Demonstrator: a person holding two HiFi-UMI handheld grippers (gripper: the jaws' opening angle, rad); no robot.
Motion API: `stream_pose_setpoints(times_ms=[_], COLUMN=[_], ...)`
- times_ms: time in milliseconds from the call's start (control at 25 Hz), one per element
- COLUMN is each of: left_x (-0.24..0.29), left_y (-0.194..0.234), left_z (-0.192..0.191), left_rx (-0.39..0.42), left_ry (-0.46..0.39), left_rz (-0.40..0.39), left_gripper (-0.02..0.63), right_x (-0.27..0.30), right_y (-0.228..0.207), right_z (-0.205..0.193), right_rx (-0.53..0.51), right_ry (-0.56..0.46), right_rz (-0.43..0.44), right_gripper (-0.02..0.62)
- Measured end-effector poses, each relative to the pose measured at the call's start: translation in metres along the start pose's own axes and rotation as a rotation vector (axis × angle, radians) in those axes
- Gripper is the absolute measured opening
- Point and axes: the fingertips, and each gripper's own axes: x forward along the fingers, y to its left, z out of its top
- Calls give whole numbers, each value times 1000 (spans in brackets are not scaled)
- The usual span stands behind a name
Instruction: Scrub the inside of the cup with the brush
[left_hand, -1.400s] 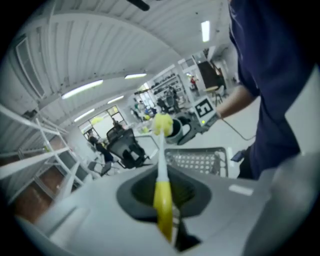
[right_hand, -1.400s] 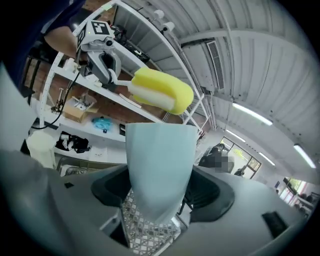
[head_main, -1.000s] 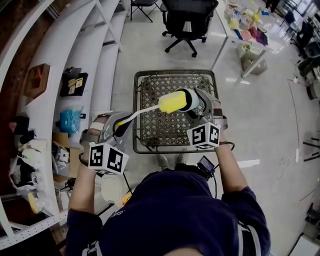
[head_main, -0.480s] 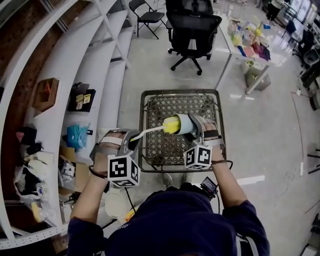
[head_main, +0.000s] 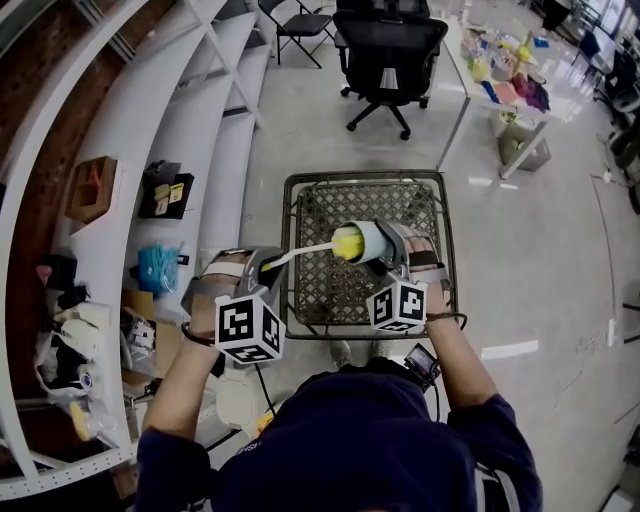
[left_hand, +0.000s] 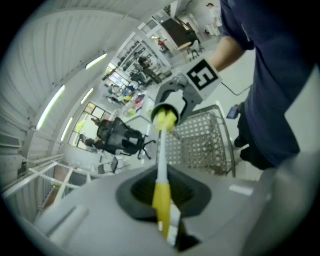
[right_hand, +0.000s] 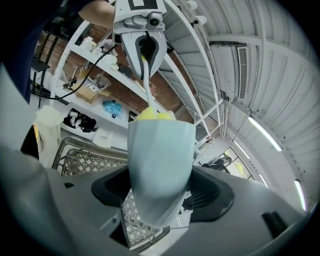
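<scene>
Fingers of the left gripper (left_hand: 162, 195) clamp the brush (head_main: 300, 255), the right gripper (right_hand: 161, 192) pinches the cup (head_main: 372, 240), with the sponge head (head_main: 347, 243) at its nine-o'clock mouth, so scrubbing looks barely underway.

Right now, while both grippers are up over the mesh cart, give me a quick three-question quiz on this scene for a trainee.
1. True or false: the right gripper has its jaws shut on the brush.
2. Where is the brush's yellow sponge head? A: beside the cup, clear of it. B: at the cup's mouth. C: out of sight, deep inside the cup.
3. Fill in: the cup's mouth faces the ___ gripper.
Key: 1 false, since the right gripper holds the cup and the left gripper holds the brush. 2 B. 3 left.
</scene>
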Motion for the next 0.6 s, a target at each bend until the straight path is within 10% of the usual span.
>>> stream_pose_setpoints(times_ms=[600], left_x=[11], left_y=[-3], left_z=[-11], left_rx=[-50], left_ry=[35], left_rz=[-78], left_gripper=[31], right_x=[11], right_y=[3], right_z=[2], right_rx=[25], right_ry=[-29], right_rz=[41], right_gripper=[354])
